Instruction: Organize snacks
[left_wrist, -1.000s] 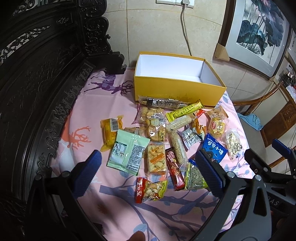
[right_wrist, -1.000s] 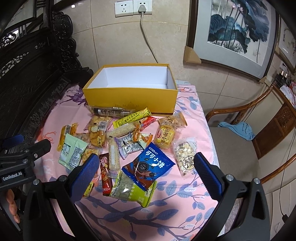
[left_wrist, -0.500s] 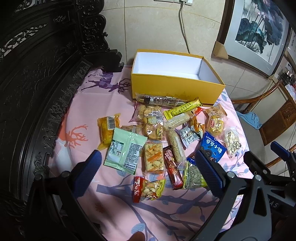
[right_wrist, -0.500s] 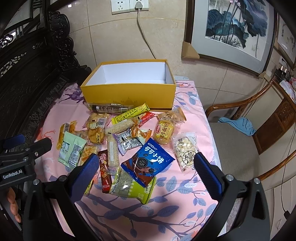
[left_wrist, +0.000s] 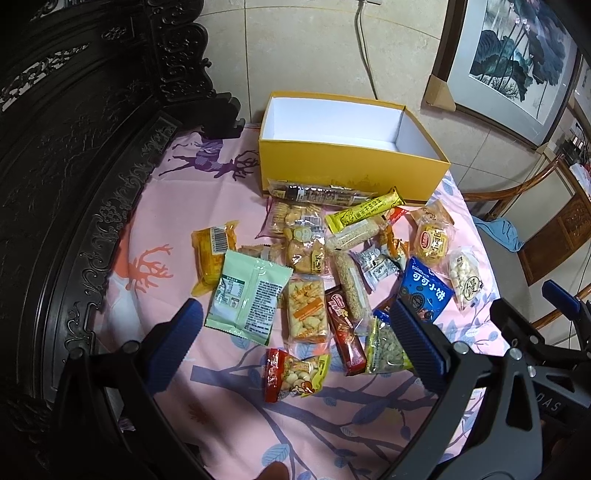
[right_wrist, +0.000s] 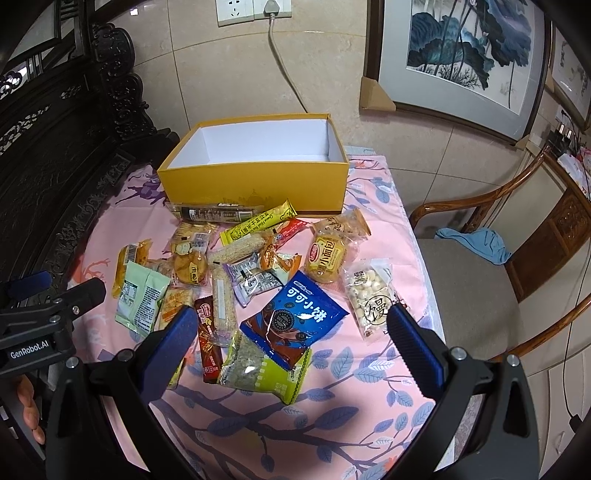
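An open yellow box (left_wrist: 351, 171) (right_wrist: 255, 184) with a bare white inside stands at the back of the pink cloth. Several snack packets lie in front of it: a pale green packet (left_wrist: 247, 295) (right_wrist: 140, 301), a blue packet (left_wrist: 424, 290) (right_wrist: 295, 321), a red-and-yellow packet (left_wrist: 293, 374), a brown bar (left_wrist: 345, 336) (right_wrist: 208, 338), a green pea packet (right_wrist: 262, 369). My left gripper (left_wrist: 295, 347) is open and empty above the near packets. My right gripper (right_wrist: 290, 343) is open and empty above the blue packet.
A dark carved wooden bench back (left_wrist: 74, 166) runs along the left. A wooden chair (right_wrist: 498, 266) with a blue cloth (right_wrist: 476, 243) stands at the right of the table. A tiled wall with a cable (right_wrist: 284, 74) and framed painting (right_wrist: 472, 55) is behind the box.
Both grippers have moved a little forward toward the snacks and the box; the packets look larger and lower in view. Both stay open. No snack has moved.
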